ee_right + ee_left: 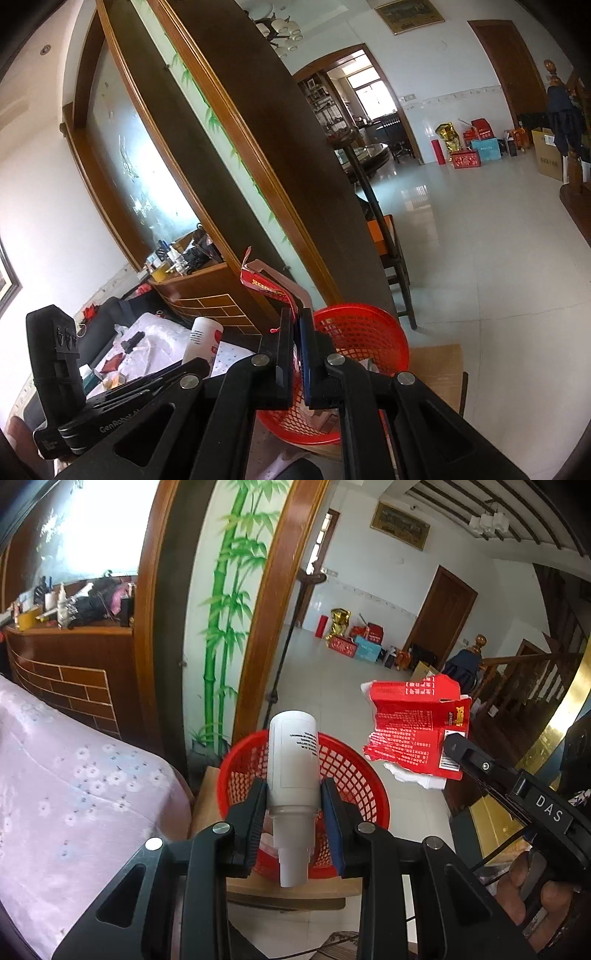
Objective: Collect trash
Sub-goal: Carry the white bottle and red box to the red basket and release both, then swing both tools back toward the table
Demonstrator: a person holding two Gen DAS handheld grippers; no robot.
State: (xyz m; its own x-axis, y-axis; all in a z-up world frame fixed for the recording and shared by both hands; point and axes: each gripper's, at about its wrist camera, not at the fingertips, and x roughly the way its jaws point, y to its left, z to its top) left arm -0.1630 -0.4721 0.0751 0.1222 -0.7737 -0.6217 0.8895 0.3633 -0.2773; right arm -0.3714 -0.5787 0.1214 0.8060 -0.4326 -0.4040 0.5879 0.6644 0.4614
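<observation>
In the left wrist view my left gripper (294,786) is shut on a white plastic bottle (293,753), its cap end toward the camera. It hangs just above the near rim of a red mesh basket (354,771). To the right, my right gripper (452,744) pinches a torn red carton (417,723) beside and above the basket. In the right wrist view my right gripper (295,314) is shut on that carton (266,286), seen edge-on. The basket (362,332) lies just beyond it, and the bottle (203,338) shows at the left.
The basket stands on a low wooden stool (295,890). A pink floral cloth (74,794) covers a surface at the left. Behind are a wooden partition with painted bamboo (221,609), a dark stand pole (284,653), tiled floor (480,240) and boxes (476,147) by the far wall.
</observation>
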